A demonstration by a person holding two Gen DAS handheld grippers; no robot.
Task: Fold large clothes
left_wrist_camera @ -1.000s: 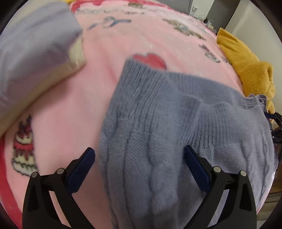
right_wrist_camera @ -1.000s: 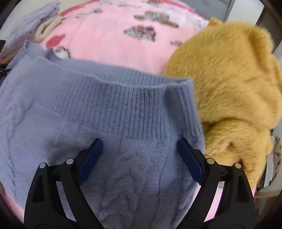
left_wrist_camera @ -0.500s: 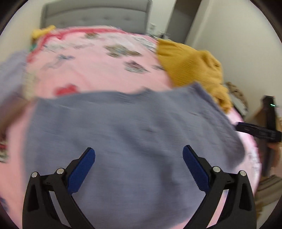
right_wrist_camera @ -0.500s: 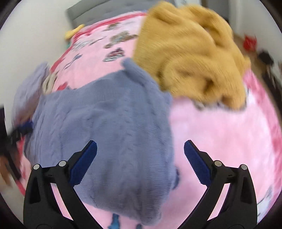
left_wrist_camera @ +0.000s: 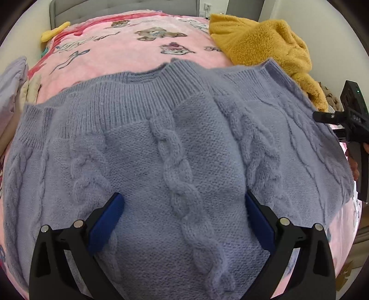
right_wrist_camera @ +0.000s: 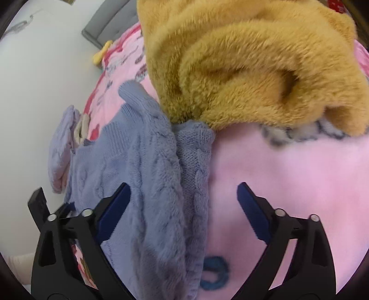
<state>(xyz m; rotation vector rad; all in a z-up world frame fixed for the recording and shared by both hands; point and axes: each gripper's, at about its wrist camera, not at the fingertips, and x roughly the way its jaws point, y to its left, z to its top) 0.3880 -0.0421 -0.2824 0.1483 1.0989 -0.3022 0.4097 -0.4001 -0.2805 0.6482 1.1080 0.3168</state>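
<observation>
Spread flat on the pink blanket (left_wrist_camera: 129, 53) of the bed: blue-grey cable-knit sweater (left_wrist_camera: 175, 143), folded, long axis crosswise in the left view, ribbed hem toward the headboard (left_wrist_camera: 124, 7), far right corner touching the mustard fleece (left_wrist_camera: 265, 43). Left gripper (left_wrist_camera: 183, 218) over its middle, jaws wide, gripping nothing. Right gripper (right_wrist_camera: 183, 204) astride its side edge, jaws just narrowed slightly, wide apart, empty.

One blue-grey sweater (left_wrist_camera: 180, 143), one mustard fleece (left_wrist_camera: 260, 43), one pink blanket (left_wrist_camera: 120, 53)
</observation>
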